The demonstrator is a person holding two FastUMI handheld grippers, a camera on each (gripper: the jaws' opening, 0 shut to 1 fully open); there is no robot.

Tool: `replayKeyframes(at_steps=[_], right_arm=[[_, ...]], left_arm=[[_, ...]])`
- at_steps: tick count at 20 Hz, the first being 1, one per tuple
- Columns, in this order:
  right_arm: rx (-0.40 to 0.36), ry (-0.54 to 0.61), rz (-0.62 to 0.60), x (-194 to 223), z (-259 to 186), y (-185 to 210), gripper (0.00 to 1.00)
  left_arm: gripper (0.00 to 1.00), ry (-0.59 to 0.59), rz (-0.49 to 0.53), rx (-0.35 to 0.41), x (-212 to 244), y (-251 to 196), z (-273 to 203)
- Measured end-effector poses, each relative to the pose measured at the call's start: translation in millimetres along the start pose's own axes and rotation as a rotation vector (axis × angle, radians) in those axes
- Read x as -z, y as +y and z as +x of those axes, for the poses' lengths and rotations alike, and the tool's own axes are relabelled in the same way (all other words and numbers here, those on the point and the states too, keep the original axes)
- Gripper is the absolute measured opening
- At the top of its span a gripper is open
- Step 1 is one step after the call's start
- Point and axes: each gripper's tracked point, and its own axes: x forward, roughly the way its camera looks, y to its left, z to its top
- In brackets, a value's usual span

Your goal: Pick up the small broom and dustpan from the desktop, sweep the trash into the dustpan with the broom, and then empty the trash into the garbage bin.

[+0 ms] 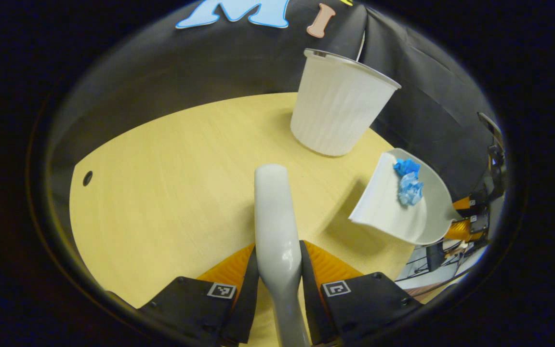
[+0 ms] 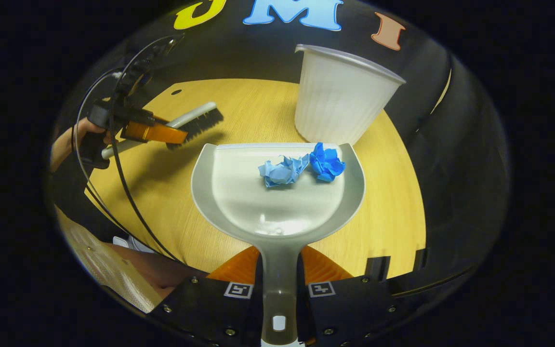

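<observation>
— Over the desk [image 2: 393, 217], what is being held, and by which gripper?

— By the right gripper [image 2: 279, 284] the dustpan [image 2: 277, 202] is clamped at its handle, both fingers pressed against it; it is held off the desk. The broom [image 2: 195, 120] is gripped the same way by the left gripper [image 1: 279, 277], its handle pinched between closed fingers.

— Where is the trash found?

— Two crumpled blue paper balls [image 2: 301, 166] are seen lying inside the dustpan, near its front lip. No scraps are seen on the visible wood.

— So how much is judged done?

— Picking up and sweeping appear finished. Emptying is what is left: the white bin [image 2: 340, 96] stands upright just beyond the dustpan, and the paper is not yet tipped into it.
</observation>
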Motion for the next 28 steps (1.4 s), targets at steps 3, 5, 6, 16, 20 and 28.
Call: replayKeyframes(at_steps=[3, 5, 6, 16, 20, 28], right_arm=[[-0.016, -0.007, 0.005, -0.1, -2.8, 1.9, 0.27], [-0.035, -0.010, 0.004, -2.7, -4.2, 0.7, 0.27], [-0.047, -0.009, 0.004, -0.8, -5.7, -1.7, 0.24], [-0.087, -0.011, 0.081, -35.2, -22.3, -16.9, 0.27], [-0.184, 0.040, 0.218, -52.2, -24.3, -4.0, 0.28], [-0.410, 0.043, 0.573, -91.6, -49.8, 6.3, 0.27]], left_arm=[[0.51, -0.010, -0.023, -0.019, 12.1, 15.1, -12.3], [0.48, -0.017, -0.042, -0.022, 20.4, 25.0, -23.6], [0.48, -0.017, -0.048, -0.023, 25.4, 28.3, -27.0], [0.53, -0.041, -0.076, -0.057, 38.0, 55.6, -48.9], [0.48, -0.031, -0.075, -0.054, 37.1, 56.2, -45.9], [0.51, -0.016, -0.088, 0.008, 29.3, 33.1, -33.2]])
